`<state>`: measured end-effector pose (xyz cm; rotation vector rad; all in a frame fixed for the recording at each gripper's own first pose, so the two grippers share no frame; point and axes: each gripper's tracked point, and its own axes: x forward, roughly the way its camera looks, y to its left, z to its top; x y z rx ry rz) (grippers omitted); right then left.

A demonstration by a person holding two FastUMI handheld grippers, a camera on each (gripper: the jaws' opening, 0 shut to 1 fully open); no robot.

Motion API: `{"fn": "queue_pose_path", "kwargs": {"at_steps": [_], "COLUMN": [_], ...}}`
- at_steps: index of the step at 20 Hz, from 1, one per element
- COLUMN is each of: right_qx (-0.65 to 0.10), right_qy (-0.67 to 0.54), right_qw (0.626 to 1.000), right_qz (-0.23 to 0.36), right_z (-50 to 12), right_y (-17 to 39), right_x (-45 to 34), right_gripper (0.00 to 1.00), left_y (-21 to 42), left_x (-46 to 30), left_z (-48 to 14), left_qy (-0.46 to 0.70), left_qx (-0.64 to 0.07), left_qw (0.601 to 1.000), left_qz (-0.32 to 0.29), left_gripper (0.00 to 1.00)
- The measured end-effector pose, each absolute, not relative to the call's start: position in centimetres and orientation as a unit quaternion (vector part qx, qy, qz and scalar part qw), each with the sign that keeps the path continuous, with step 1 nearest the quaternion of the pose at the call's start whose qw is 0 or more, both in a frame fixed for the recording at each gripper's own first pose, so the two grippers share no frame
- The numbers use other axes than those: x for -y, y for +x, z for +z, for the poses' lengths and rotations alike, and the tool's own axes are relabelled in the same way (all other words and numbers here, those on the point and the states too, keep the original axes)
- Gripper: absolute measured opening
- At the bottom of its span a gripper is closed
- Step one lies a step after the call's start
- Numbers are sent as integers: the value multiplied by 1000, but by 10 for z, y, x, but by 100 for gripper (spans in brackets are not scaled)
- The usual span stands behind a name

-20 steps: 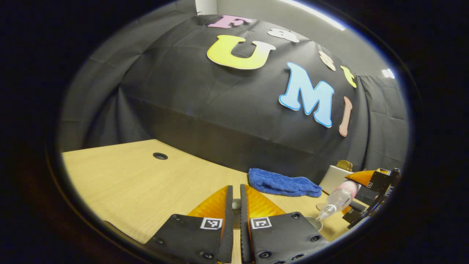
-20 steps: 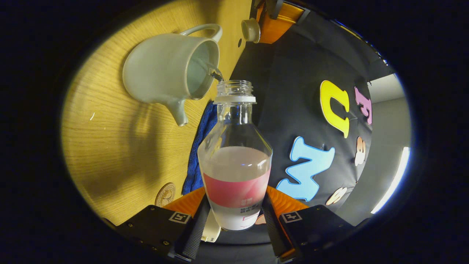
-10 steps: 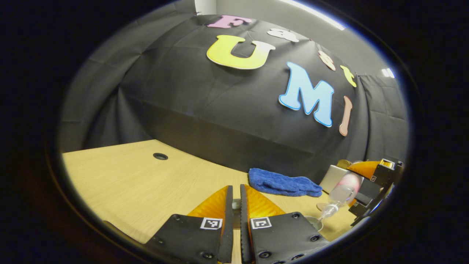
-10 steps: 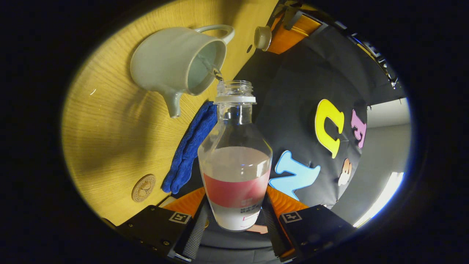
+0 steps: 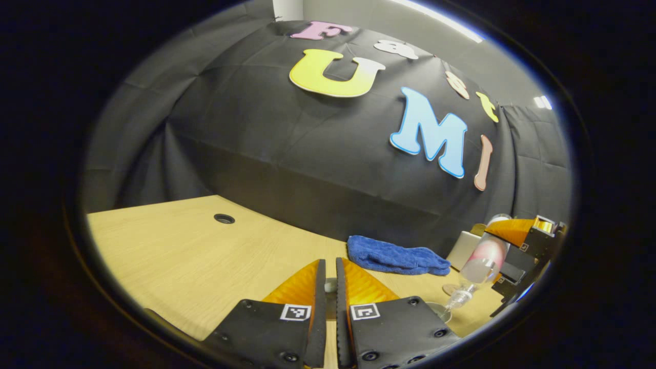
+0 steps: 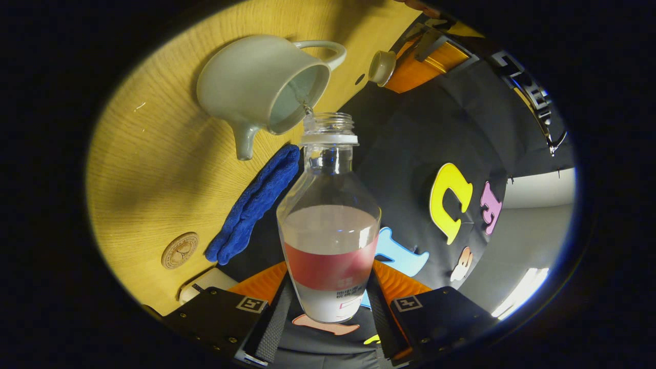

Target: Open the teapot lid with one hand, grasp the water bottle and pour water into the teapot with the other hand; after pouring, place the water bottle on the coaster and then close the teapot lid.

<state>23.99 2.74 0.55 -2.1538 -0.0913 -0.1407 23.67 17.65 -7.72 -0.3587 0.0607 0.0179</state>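
Note:
In the right gripper view my right gripper (image 6: 328, 269) is shut on the clear water bottle (image 6: 328, 225) with a pink label, held tilted. Its open mouth hangs just over the opening of the pale grey teapot (image 6: 246, 87), and a thin stream of water runs in. The left gripper (image 6: 397, 69) holds the teapot lid (image 6: 382, 66) beside the pot. In the left gripper view my left gripper (image 5: 330, 266) is shut on the lid's knob (image 5: 330, 284). At the right edge there, the bottle (image 5: 479, 266) slants down toward the teapot rim (image 5: 439, 310).
A blue towel (image 6: 256, 202) lies on the wooden table (image 6: 154, 154) behind the teapot, also seen as the towel (image 5: 394, 256). A round wooden coaster (image 6: 179, 250) sits near it, with a white box (image 6: 205, 282) beyond. A cable hole (image 5: 224, 218) marks the table's far left.
The right gripper has turned the bottle back toward upright and lifted its base. The water stream has thinned. The left gripper with the lid has stayed still.

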Motion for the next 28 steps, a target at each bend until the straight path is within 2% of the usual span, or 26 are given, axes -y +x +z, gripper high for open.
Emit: {"fn": "queue_pose_path", "kwargs": {"at_steps": [1,2,10,11,12,14,15,16,20,25,28], "right_qx": [38,38,68,70,73,76,78,79,80,47,21], "right_qy": [-880,-881,-902,-904,-905,-906,-907,-907,-903,-877,-839], "right_qw": [469,467,422,418,416,413,410,411,418,477,544], "right_qz": [-58,-57,-54,-54,-55,-56,-56,-57,-60,-39,-16], "right_z": [5,5,8,9,11,11,12,12,12,5,-3], "right_y": [241,239,237,237,238,239,239,240,241,241,239], "right_x": [-27,-29,-29,-29,-29,-30,-30,-29,-29,-24,-22], "right_gripper": [74,74,75,74,74,74,74,75,75,75,75], "left_y": [237,238,238,238,237,237,236,237,237,237,237], "left_x": [-176,-176,-177,-177,-178,-177,-177,-177,-177,-178,-177], "left_z": [-77,-77,-77,-77,-77,-77,-77,-77,-77,-76,-78], "left_qy": [-178,-178,-181,-181,-181,-181,-181,-181,-181,-182,-179], "left_qx": [-30,-30,-28,-27,-27,-28,-28,-28,-28,-27,-28], "left_qw": [983,983,983,983,983,983,983,983,983,983,983], "left_qz": [9,9,9,9,9,10,9,9,9,10,10], "left_gripper": [14,17,17,14,17,17,14,17,17,17,17]}}
